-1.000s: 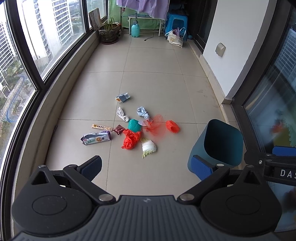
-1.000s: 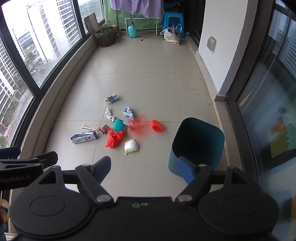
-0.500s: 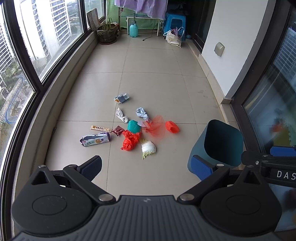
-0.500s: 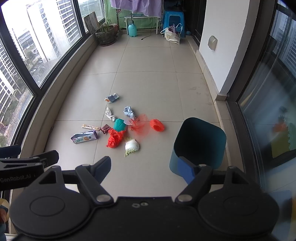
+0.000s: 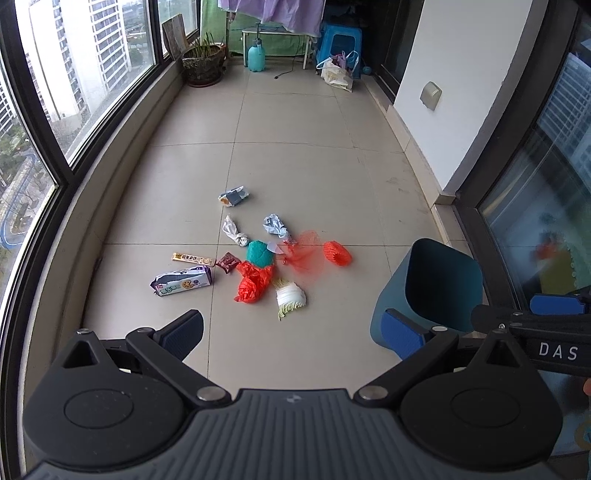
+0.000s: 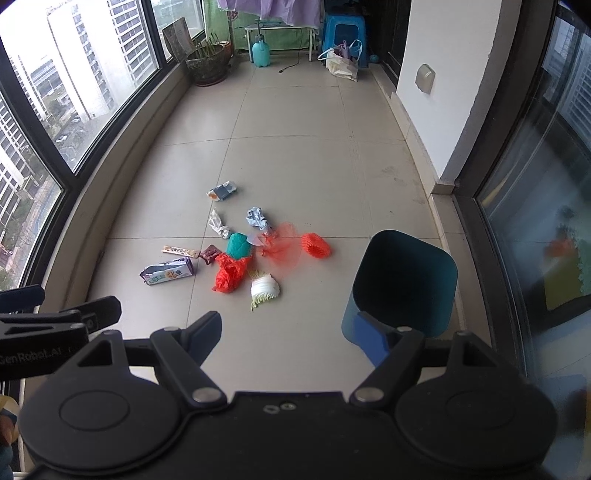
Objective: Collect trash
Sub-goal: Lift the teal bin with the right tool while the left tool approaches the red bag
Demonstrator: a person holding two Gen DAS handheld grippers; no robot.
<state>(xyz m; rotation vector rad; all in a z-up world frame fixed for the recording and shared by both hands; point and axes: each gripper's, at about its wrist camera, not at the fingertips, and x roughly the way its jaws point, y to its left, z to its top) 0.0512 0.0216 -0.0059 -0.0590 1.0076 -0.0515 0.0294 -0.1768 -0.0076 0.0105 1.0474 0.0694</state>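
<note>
Tiled balcony floor (image 5: 295, 122), bounded by windows on one side and a white wall on the other.

Containers:
- Blue bin (image 5: 439, 284) stands upright on the floor at the right, well apart from the litter. Its mouth faces the cameras; the interior reads dark and no contents can be made out in either view.
- Plant pot (image 5: 202, 66) at the far end by the window, holding a green plant.
- White bag (image 5: 338, 75) at the far end beside a blue stool (image 5: 341, 35); something pink and purple shows at its mouth, not identifiable.
- Green spray bottle (image 5: 256, 57) stands upright under a small table at the far end.

Trash, all on the floor, none in the bin:
- Biscuit packet (image 5: 181, 283) lies nearest the window side.
- Red plastic bag (image 5: 253, 282), crumpled, touching a teal wad (image 5: 259, 254).
- Red netting (image 5: 308, 254) lies spread beside an orange foam sleeve (image 5: 337, 253).
- White foam sleeve (image 5: 290, 297) lies closest to the grippers.
- Snack bar wrapper (image 5: 193, 259), a small dark wrapper (image 5: 229, 262), a silver wrapper (image 5: 233, 230), a pale blue crumpled wrapper (image 5: 275, 226) and a small blue packet (image 5: 233, 195) complete the scatter.

Grippers:
- Left gripper (image 5: 291, 328): fingers apart, nothing between them, above the floor.
- Right gripper (image 6: 290, 330): fingers apart, nothing held.
</note>
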